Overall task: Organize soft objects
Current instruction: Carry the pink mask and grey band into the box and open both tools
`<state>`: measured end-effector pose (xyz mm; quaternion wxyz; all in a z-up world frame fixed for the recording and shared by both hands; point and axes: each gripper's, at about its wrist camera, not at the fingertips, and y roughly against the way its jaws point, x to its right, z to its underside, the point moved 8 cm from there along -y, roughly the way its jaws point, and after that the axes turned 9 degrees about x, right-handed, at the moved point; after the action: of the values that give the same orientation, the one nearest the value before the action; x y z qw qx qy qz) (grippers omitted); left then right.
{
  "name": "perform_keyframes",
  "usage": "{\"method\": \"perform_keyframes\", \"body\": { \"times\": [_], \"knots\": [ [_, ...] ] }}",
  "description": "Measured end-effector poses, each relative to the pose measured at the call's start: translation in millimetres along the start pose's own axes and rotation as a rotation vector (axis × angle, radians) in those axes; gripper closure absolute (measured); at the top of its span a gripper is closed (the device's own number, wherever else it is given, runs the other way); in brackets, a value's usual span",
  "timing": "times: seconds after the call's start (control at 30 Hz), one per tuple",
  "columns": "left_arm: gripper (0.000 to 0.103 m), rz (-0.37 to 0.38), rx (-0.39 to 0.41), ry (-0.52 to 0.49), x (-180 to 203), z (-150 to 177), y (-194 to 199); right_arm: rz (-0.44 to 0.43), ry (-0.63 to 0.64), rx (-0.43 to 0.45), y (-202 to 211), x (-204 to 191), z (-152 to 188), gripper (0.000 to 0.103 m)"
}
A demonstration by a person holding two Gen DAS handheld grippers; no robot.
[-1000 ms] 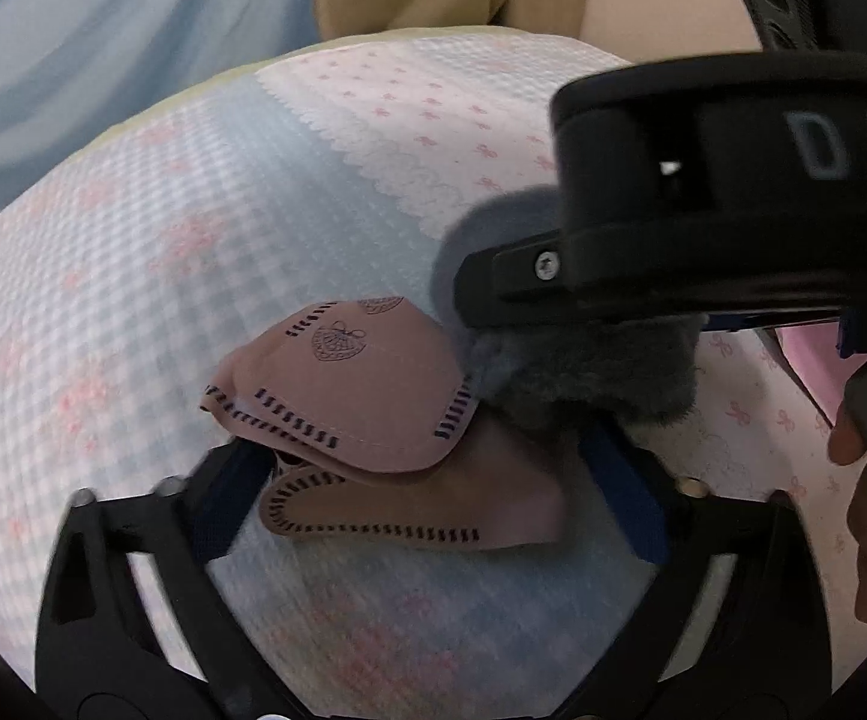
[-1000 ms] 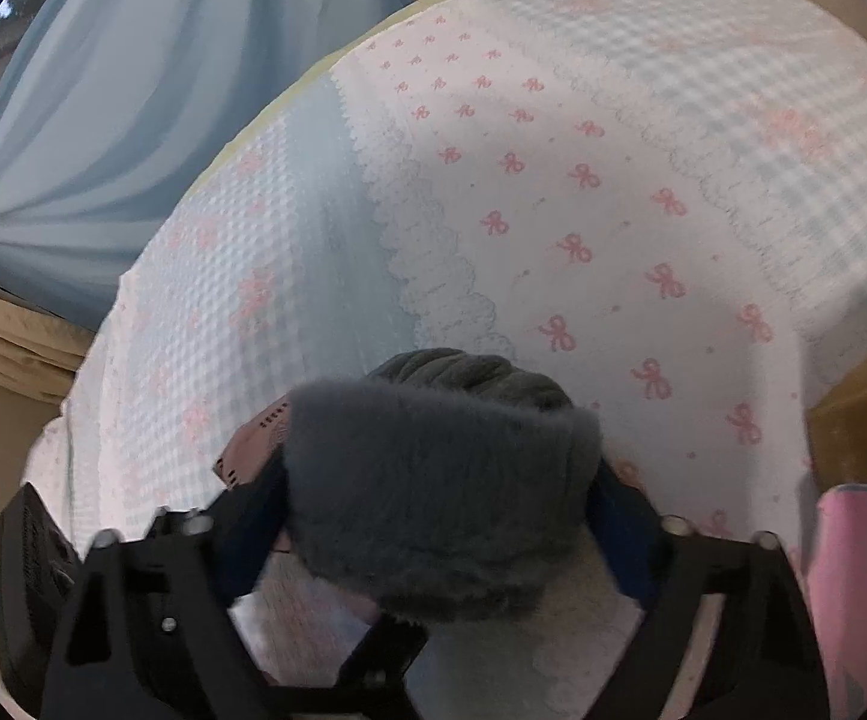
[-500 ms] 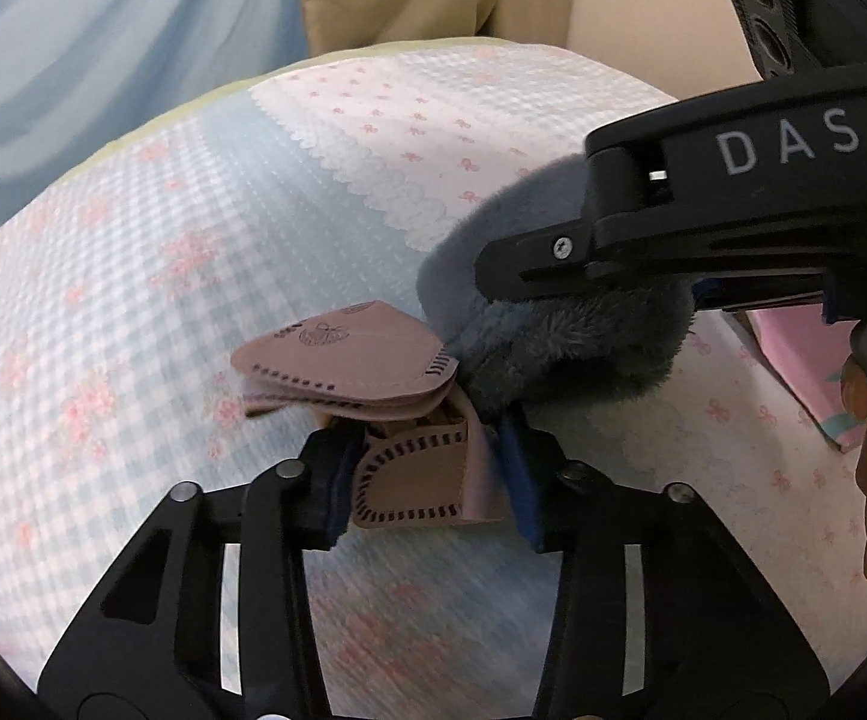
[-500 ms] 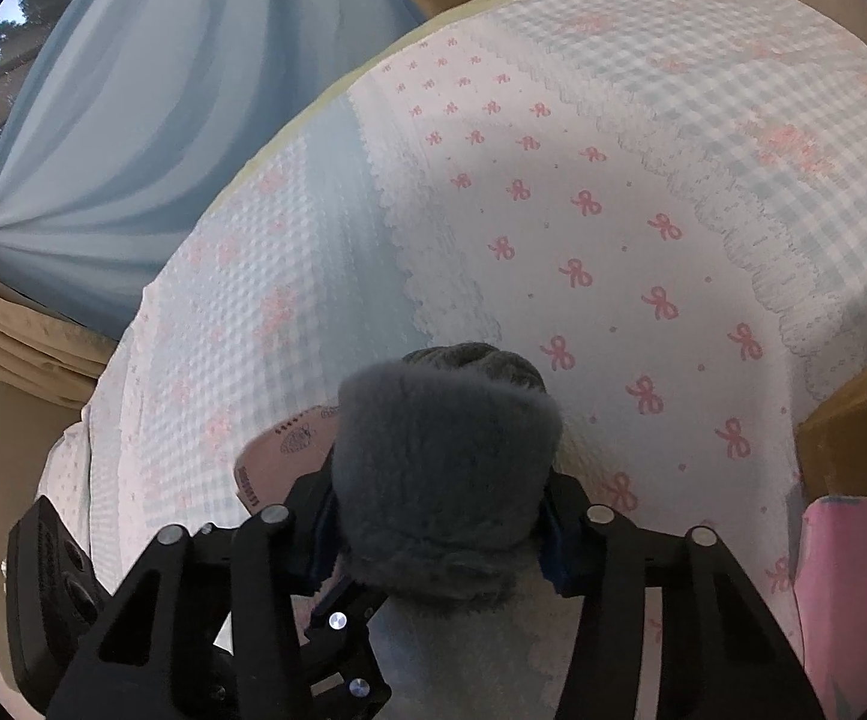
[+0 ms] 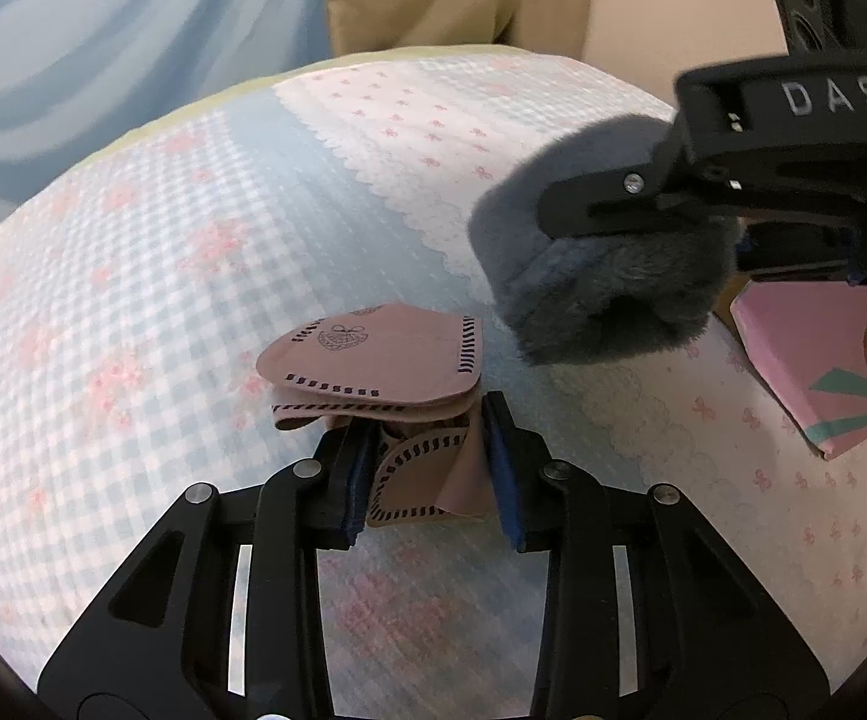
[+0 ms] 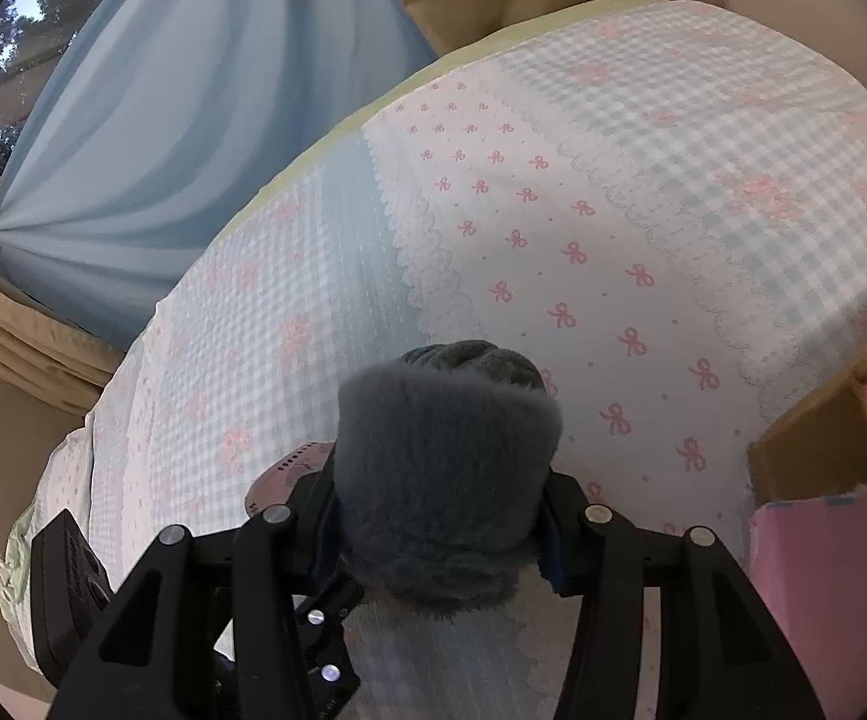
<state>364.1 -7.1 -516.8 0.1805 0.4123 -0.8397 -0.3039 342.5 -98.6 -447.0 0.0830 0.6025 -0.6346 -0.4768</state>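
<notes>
over the bedspread [image 5: 163, 252] — tools grip mitten [image 5: 421, 474], hat [image 6: 445, 480]

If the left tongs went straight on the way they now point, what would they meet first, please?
The left tongs already pinch the pink mitten; straight ahead lies its folded pink partner on the bedspread, probably first, though depth is unclear.

left claw [image 5: 427, 468] closed on pink piece [image 5: 421, 474], right claw [image 6: 439, 516] squeezed grey fluffy item [image 6: 445, 474]
</notes>
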Motion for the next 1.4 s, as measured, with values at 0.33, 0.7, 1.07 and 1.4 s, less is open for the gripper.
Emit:
{"method": "perform_keyframes", "body": {
  "times": [0.33, 0.7, 1.07, 1.4],
  "knots": [
    [0.073, -0.034, 0.064, 0.028, 1, -38, 50, -0.024, 0.037, 0.052, 52, -21, -18, 0.056],
    [0.073, -0.122, 0.133, 0.042, 36, -132, 151, -0.062, 0.157, 0.107, 176, -53, -71, 0.056],
    [0.073, -0.216, 0.176, 0.173, 114, -189, 260, -0.073, 0.317, 0.11, 312, -29, -110, 0.056],
    [0.073, -0.22, 0.166, 0.267, 201, -214, 268, -0.026, 0.412, 0.11, 371, 50, -137, 0.056]
  ]
}}
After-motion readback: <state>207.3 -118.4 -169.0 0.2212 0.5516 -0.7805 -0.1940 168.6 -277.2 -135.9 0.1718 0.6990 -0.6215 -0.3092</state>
